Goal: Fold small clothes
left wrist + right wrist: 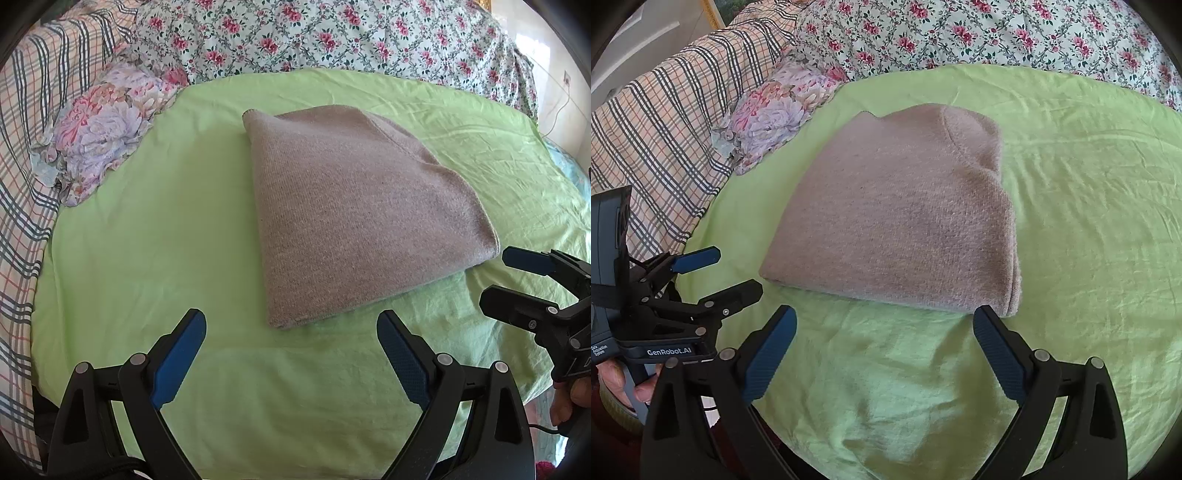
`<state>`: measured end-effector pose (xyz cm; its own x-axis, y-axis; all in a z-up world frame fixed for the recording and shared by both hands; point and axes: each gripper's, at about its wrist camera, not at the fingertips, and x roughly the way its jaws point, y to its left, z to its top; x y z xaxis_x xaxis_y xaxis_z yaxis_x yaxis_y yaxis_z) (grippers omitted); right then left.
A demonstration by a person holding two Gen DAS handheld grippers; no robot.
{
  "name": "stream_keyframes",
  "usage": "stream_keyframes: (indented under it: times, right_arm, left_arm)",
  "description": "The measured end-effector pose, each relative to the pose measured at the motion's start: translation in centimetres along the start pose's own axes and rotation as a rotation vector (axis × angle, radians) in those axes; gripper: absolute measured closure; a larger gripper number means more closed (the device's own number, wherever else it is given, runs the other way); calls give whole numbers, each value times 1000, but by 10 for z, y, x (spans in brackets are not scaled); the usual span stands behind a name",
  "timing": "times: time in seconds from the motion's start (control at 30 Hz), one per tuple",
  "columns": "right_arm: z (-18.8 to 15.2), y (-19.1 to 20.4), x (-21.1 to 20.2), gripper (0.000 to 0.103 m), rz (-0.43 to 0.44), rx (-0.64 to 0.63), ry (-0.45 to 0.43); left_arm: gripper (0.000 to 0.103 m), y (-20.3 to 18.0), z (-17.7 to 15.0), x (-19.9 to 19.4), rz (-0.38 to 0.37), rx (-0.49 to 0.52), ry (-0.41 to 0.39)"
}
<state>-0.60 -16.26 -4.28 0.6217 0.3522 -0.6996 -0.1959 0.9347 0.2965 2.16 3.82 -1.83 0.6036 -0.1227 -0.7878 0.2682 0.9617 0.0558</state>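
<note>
A folded taupe knit garment lies flat on the green sheet, in a compact rectangle with its fold edges towards me. My left gripper hovers open just short of the garment's near left corner, nothing between its blue pads. My right gripper stands wide open at the garment's near right edge. Its right fingertip is close to the corner, and its pads press on nothing.
A floral pillow lies at the sheet's far left beside a plaid blanket. A rose-print quilt runs along the back. A person's hand grips each handle.
</note>
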Motion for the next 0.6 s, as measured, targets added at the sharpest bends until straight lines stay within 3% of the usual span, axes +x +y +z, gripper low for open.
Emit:
stream_keyframes:
  times: [0.6]
  right_arm:
    - [-1,2,2,6,5,3,2]
  left_arm:
    - [8,0,1,1,-7,-15,-6]
